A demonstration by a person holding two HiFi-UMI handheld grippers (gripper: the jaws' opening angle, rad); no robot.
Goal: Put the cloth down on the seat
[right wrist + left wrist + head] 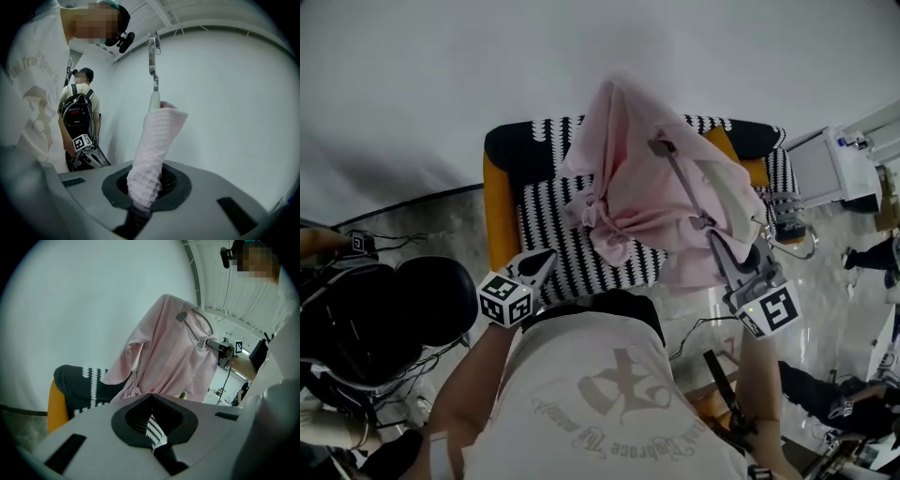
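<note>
Mid-lowering, by the look of it: pink cloth [647, 187] hanging over the striped seat [551, 225], clamped tight in the right gripper [719, 246]. Left gripper [542, 262] closed, empty, at the seat's near-left edge. Next, probably: lower, drape, let go.

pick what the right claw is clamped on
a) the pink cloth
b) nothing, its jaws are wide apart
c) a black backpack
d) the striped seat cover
a: in the right gripper view the right claw has its jaws closed on a bunched strip of the pink cloth, which runs up out from between them.
</note>
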